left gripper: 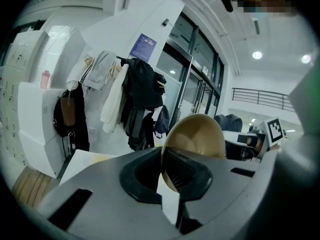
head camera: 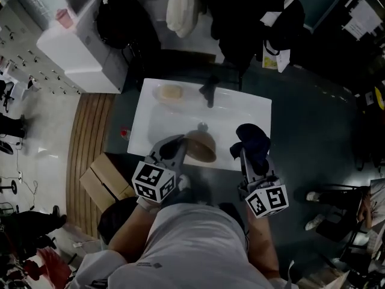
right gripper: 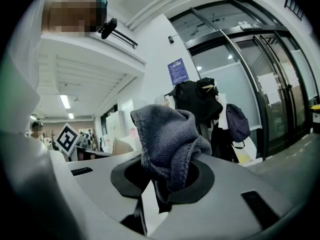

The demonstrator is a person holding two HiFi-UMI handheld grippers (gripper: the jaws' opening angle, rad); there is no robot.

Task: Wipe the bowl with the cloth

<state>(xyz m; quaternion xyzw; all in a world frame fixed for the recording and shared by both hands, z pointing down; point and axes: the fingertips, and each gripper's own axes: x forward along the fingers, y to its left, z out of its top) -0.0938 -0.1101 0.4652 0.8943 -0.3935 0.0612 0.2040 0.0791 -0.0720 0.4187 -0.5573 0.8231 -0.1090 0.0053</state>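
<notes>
The person is standing in front of a white sink (head camera: 255, 110) and is holding one gripper in each hand. The left gripper (head camera: 182, 146) is gripping a tan bowl (head camera: 202, 146) by its rim. In the left gripper view, the jaws of the left gripper (left gripper: 168, 170) are closed on the edge of the bowl (left gripper: 198, 136), which is standing up above them and showing its round outer side to the camera. In the head view the bowl is hanging over the near part of the sink, just below the drain (head camera: 203, 126).

The right gripper (head camera: 247, 153) is gripping a dark cloth (head camera: 252, 139) (it is looking grey-blue in its own camera). In the right gripper view, the jaws of the right gripper (right gripper: 161, 186) are pressing together on the lower part of the cloth (right gripper: 169, 140), and the rest of it is bunching up above them. The cloth is near the right side of the bowl, but the two are apart and not touching.

At the far edge of the sink a dark tap (head camera: 209, 91) is standing, and a yellowish sponge (head camera: 171, 93) is lying to its left. A cardboard box (head camera: 107, 180) is sitting on the floor, left of the person. Behind the sink, coats (left gripper: 140, 91) are hanging in a row.
</notes>
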